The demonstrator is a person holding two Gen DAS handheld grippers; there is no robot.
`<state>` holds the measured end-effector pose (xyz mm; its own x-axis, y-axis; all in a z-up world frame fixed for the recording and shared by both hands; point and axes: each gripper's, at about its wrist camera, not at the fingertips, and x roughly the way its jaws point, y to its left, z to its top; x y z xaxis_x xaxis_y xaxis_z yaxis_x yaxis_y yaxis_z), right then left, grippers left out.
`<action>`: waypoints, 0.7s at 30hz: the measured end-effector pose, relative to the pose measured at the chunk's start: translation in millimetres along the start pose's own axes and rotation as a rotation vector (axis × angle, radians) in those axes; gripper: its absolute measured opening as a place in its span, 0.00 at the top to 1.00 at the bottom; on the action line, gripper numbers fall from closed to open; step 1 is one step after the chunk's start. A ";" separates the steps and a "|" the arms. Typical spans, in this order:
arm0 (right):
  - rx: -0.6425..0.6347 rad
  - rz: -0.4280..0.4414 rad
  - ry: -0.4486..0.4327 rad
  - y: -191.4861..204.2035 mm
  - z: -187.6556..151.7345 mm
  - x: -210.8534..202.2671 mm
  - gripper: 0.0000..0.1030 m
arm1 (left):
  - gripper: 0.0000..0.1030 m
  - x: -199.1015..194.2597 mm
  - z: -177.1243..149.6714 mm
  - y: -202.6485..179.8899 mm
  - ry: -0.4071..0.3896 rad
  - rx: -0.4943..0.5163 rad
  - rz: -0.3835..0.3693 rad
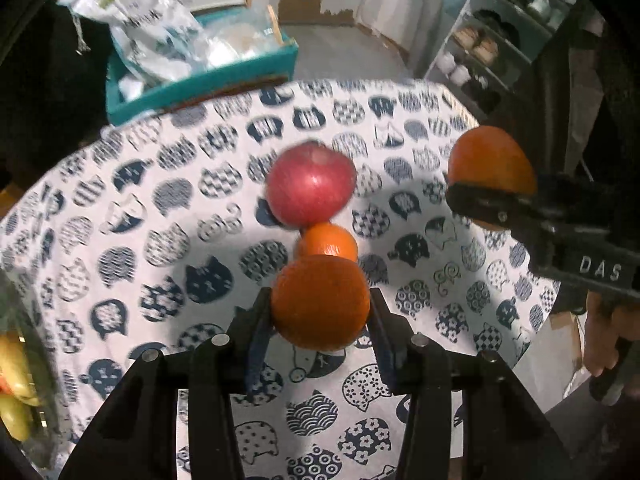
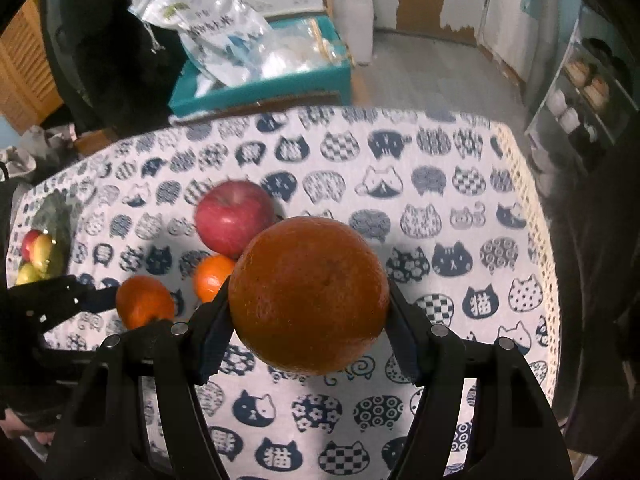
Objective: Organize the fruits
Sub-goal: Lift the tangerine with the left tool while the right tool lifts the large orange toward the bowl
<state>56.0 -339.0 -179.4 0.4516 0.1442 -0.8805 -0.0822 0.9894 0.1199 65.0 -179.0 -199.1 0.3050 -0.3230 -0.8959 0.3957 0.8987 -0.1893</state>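
Several fruits (image 2: 38, 256) inside clear container (image 2: 56, 216), table's left edge.

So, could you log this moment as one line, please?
left gripper: shut on small orange | right gripper: shut on large orange | apple, mandarin: on tablecloth

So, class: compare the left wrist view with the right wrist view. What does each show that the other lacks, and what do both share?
Only the left wrist view: the person's bare hand gripping the right tool's handle.

Only the right wrist view: the cream lattice edge of the tablecloth.

Both: the round red apple and small orange tangerine resting on the cat-print tablecloth, the left tool shut on a mid-sized orange, the right tool shut on a large orange, and the teal box.
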 end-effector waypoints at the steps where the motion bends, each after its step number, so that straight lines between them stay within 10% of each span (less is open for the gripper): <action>1: -0.007 0.001 -0.012 3.5 2.0 -4.7 0.34 | 0.55 -6.9 2.7 1.2 -0.015 -0.006 0.003; 21: -0.109 0.090 -0.238 73.4 32.7 -103.1 0.34 | 0.55 -134.9 16.9 9.1 -0.265 -0.001 0.033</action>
<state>32.5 -280.7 -64.8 0.6334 0.2441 -0.7343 -0.2202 0.9666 0.1314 42.1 -132.2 -73.1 0.5340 -0.3597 -0.7651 0.3811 0.9102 -0.1620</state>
